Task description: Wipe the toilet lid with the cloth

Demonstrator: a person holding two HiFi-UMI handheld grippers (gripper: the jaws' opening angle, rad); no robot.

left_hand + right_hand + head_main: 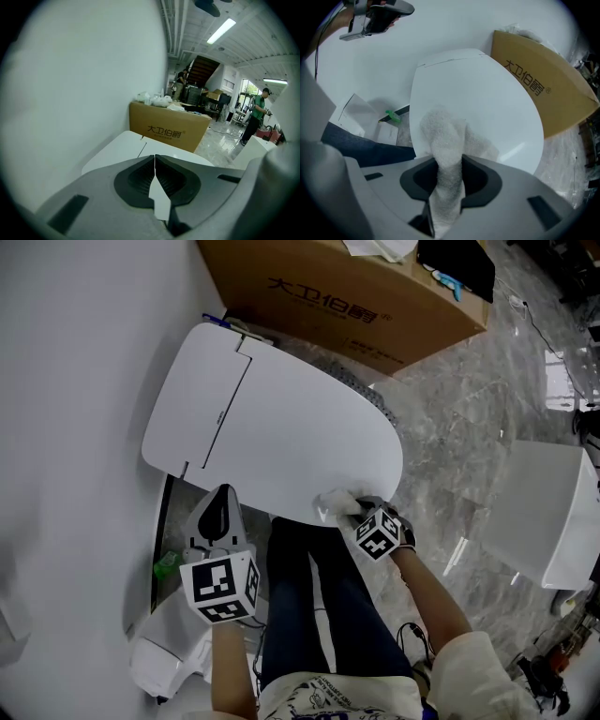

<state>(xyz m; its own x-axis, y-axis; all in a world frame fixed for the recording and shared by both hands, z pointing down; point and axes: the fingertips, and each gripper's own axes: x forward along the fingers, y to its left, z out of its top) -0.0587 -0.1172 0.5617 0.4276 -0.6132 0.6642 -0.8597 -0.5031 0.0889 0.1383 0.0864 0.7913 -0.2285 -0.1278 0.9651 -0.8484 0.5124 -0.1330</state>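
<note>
Left tool (154, 161) closed, empty. Right tool (447, 164) clamps white terry cloth (444, 136) at glossy white toilet lid's (487, 98) 6 o'clock rim; it may slip off.

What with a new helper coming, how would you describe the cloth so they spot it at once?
Find the big white toilet lid by the cardboard box. At its near rim lies the cloth, pinched in the right hand-held gripper. It alone is fluffy and crumpled.

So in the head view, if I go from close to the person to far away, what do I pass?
Dark trouser leg → cloth → toilet lid → cardboard box.
</note>
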